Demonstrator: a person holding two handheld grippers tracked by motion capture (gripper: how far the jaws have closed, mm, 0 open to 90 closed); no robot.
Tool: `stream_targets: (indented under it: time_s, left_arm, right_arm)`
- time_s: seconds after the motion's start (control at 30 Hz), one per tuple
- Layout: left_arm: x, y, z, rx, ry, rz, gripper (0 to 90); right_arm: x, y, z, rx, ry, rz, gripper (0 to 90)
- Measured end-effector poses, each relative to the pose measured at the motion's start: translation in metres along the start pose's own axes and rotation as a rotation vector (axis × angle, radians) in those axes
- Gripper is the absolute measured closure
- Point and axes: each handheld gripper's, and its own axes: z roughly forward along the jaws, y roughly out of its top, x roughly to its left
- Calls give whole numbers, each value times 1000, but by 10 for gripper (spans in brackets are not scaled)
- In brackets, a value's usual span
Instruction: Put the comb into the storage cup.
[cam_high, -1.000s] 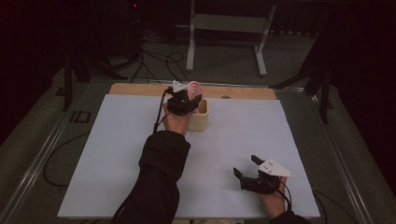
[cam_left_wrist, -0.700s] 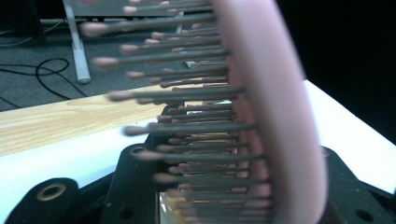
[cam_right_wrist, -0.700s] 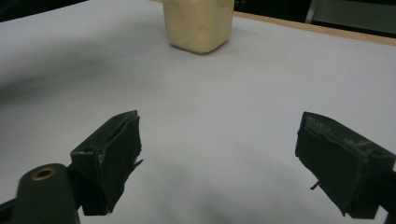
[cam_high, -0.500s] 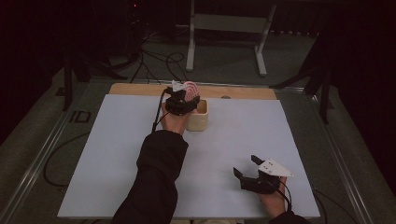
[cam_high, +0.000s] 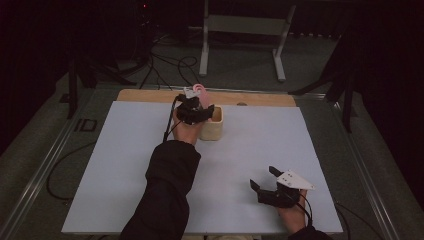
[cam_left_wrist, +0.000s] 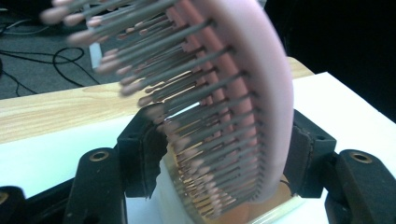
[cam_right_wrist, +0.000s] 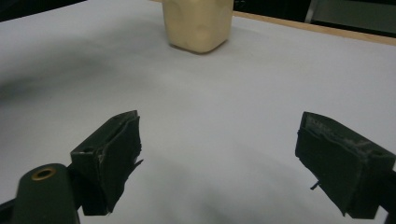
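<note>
On the white table sheet (cam_high: 125, 165), the left gripper (cam_high: 197, 107) hovers over the cream container (cam_high: 212, 129) with a pink hairbrush (cam_high: 199, 90) rising above it (jaws just loosening), while the right gripper (cam_high: 265, 179) rests spread near the front edge.

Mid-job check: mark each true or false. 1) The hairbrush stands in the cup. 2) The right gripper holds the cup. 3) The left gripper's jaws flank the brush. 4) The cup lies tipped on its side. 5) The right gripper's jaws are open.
1) True: the pink hairbrush has its lower end down in the cup.
2) False: the right gripper is on the near side of the table, well apart from the cup, holding nothing.
3) True: the left gripper has been opening its jaws, which stand either side of the brush, seemingly no longer pressing it.
4) False: the cup stands upright.
5) True: wide apart, nothing between.
</note>
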Motion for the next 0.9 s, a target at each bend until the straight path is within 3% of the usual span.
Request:
stream_targets:
  time_s: [0.57,0.73,0.9]
  left_arm:
    - [1,2,-4,-3,21,0,343]
    - [3,2,-5,-3,2,-31,319]
    - [2,2,-6,0,7,-20,270]
  right_arm:
    - [0,0,0,2,-1,-1,138]
    - [0,0,0,2,-2,2,138]
    - [0,0,0,3,0,1,138]
